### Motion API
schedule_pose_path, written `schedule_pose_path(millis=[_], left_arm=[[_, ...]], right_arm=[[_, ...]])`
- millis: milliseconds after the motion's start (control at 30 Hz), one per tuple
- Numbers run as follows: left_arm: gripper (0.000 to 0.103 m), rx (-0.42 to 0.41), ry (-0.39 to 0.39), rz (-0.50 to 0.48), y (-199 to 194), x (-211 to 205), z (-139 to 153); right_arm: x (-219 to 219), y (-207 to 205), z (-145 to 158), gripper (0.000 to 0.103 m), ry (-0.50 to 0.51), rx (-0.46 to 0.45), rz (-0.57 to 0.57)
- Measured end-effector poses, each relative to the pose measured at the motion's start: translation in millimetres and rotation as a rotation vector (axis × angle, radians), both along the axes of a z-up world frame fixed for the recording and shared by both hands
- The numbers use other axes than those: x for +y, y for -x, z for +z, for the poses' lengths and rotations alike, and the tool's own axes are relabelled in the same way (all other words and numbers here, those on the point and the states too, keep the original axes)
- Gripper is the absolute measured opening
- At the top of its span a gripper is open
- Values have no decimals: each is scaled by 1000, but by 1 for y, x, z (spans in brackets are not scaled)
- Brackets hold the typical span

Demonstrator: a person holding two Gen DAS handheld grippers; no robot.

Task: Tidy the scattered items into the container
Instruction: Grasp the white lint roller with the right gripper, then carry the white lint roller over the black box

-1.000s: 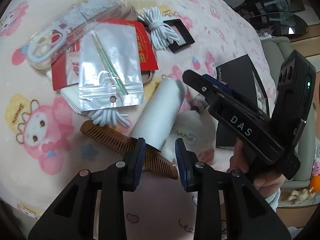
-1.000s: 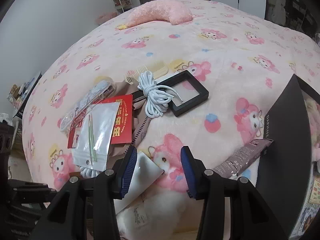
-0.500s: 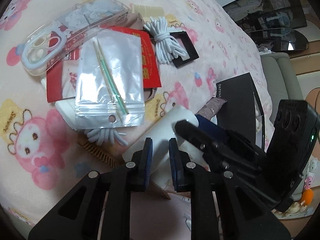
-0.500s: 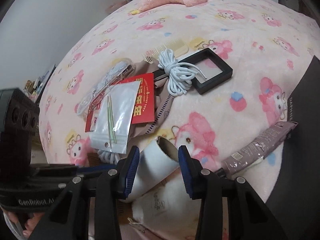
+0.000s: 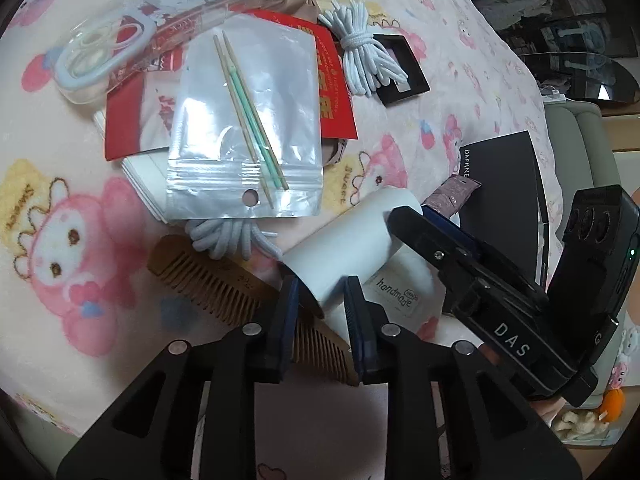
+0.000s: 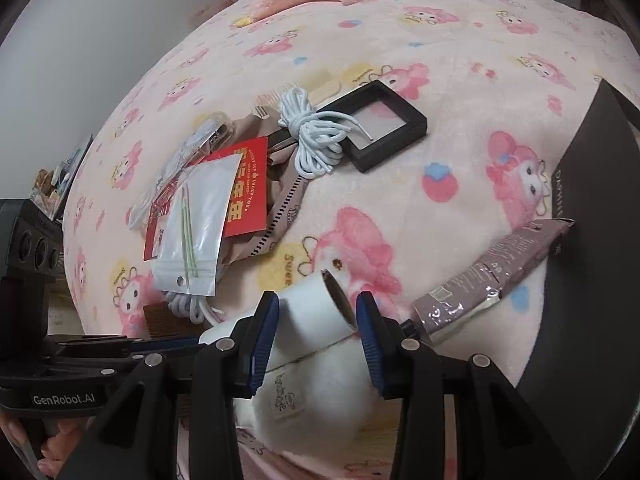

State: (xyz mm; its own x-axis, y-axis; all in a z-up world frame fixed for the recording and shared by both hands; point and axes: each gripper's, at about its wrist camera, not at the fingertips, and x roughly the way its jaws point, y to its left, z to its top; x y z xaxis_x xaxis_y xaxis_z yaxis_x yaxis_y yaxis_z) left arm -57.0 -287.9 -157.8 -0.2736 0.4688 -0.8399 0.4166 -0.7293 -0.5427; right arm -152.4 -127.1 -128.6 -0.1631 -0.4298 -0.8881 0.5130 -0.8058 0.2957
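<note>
White cardboard, rolled into an open-ended tube (image 6: 316, 312), lies on the pink cartoon-print blanket (image 6: 460, 80) and serves as the landmark here. The right gripper (image 6: 316, 332) straddles its open end with both blue pads close to the sides; whether they press cannot be told. The left gripper (image 5: 320, 312) sits at the tube's other end (image 5: 340, 256), its jaws narrow and opening, the tube's rim between them.

Right of the tube stands a black box (image 6: 592, 240), printed "DAPHNE" along its edge (image 5: 500, 200); its inside is hidden. A mauve foil sachet (image 6: 492, 272) lies between tube and box, its far end resting against the box.

Beyond the tube, a clear zip bag (image 5: 248, 120) holds thin sticks, one with a green tip. It lies on a red envelope (image 5: 332, 92) with gold characters and the line "LUCKY YOU". Further off sits a clear case (image 5: 160, 20), a white cord bundle (image 5: 360, 56) and a black frame (image 6: 380, 124); a pale comb (image 6: 304, 92) lies beyond the cord.

Just beside the tube's near end lie a wooden comb (image 5: 224, 292) and a second grey-white cord bundle (image 5: 228, 236). Under the tube is a fluffy white item (image 6: 320, 392) with a tag reading "handmade".

The right tool's body reads "DAS"; the left one reads "GenRobot.AI".
</note>
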Motion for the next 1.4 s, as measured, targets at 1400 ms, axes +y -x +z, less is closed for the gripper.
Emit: schedule_pose_path(millis=[1400], left_arm=[[36,349,-1,-367,90,263,93]], right_arm=[[270,-15,100,35,89,139,-312]])
